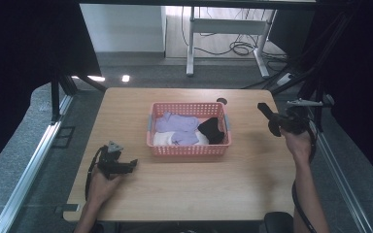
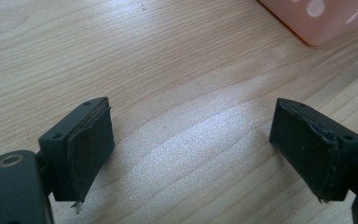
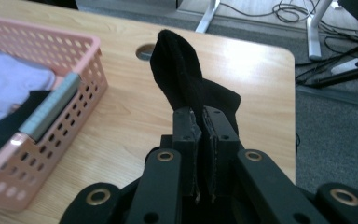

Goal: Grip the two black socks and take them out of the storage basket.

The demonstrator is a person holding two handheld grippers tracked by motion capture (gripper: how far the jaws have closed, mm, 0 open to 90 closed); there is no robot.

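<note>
A pink plastic basket [image 1: 189, 148] stands mid-table and holds lilac, white and black socks [image 1: 177, 124]. My right gripper [image 3: 199, 122] is shut on a black sock [image 3: 179, 74], which sticks up and forward from the jaws. In the high view that gripper [image 1: 272, 119] hovers above the table's right side, right of the basket, with the sock [image 1: 264, 110] in it. My left gripper [image 2: 191, 144] rests low over the bare wood, open, with nothing between its pads. The high view shows it [image 1: 128, 165] left of the basket's front corner.
The basket's corner [image 2: 317, 18] lies just beyond the left jaws. A round cable hole [image 1: 222, 101] sits in the tabletop behind the basket. The table's right edge [image 1: 291, 160] is close to my right hand. Desk legs and cables [image 1: 238, 48] stand on the floor beyond.
</note>
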